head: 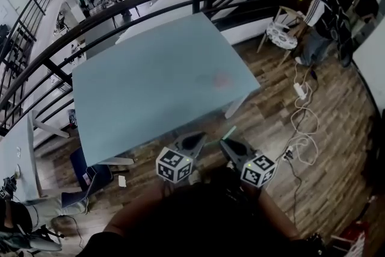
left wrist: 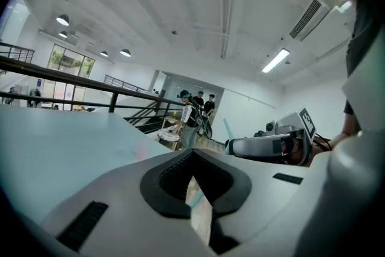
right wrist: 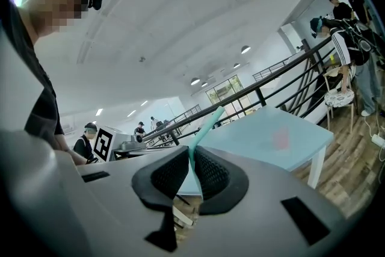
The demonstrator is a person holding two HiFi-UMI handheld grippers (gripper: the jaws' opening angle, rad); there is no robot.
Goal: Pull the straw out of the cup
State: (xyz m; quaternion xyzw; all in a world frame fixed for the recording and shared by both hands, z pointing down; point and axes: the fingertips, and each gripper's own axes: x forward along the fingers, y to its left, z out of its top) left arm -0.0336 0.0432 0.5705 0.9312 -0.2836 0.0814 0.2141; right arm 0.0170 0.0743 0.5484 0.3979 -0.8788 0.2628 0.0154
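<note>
2 grippers hang low, side by side, close to the person's body and just short of 1 pale blue tabletop [head: 156, 81]. The left gripper [head: 197, 139] has its jaws together. The right gripper [right wrist: 192, 156] is clamped on 1 teal straw [right wrist: 204, 126], which slants up past its jaws over the wooden floor [head: 283, 123]. Beyond the tabletop curves 1 black railing [head: 120, 9]; several people [head: 328, 6] gather far right.

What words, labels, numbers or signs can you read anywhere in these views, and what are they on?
None can be read.
The marker cubes bear only black-and-white square patterns, no letters or digits.
Any print on the distant people and their clothing is too small to tell.
</note>
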